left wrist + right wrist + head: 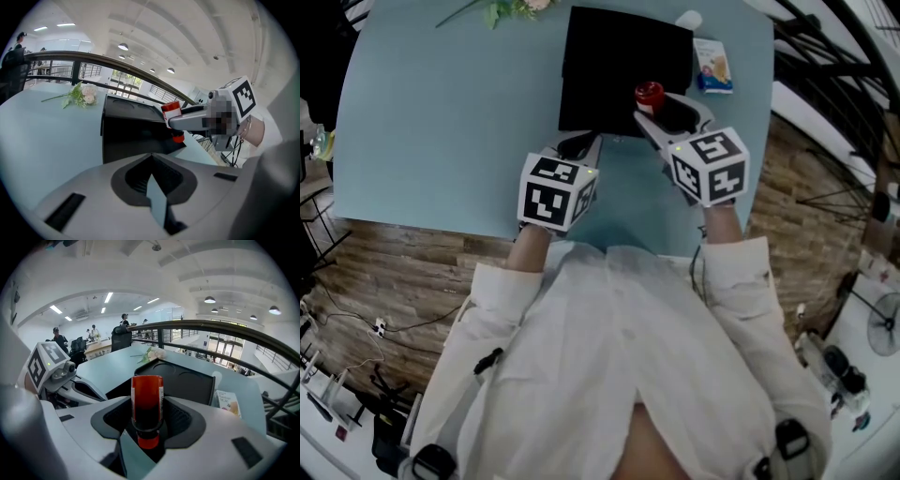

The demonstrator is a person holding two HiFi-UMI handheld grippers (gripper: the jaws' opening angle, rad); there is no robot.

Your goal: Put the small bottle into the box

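2 grippers meet at the black box (609, 56): the right gripper (664, 111) clamps the small bottle (649, 94) above its 5 o'clock edge, while the left gripper (579, 142) has its jaws together and empty. Likely next: lower inside, release.

Glossy red bottle (147, 404), matt black box (614, 66)

your tabletop (441, 122) is pale blue. a flower sprig (502, 9) lies at its far edge, left of centre. a small printed packet (712, 66) sits near the far right corner, with a white rounded object (688, 18) just beyond it. there is wood-plank floor (384, 272) to your left, with cables (356, 328) trailing across it.
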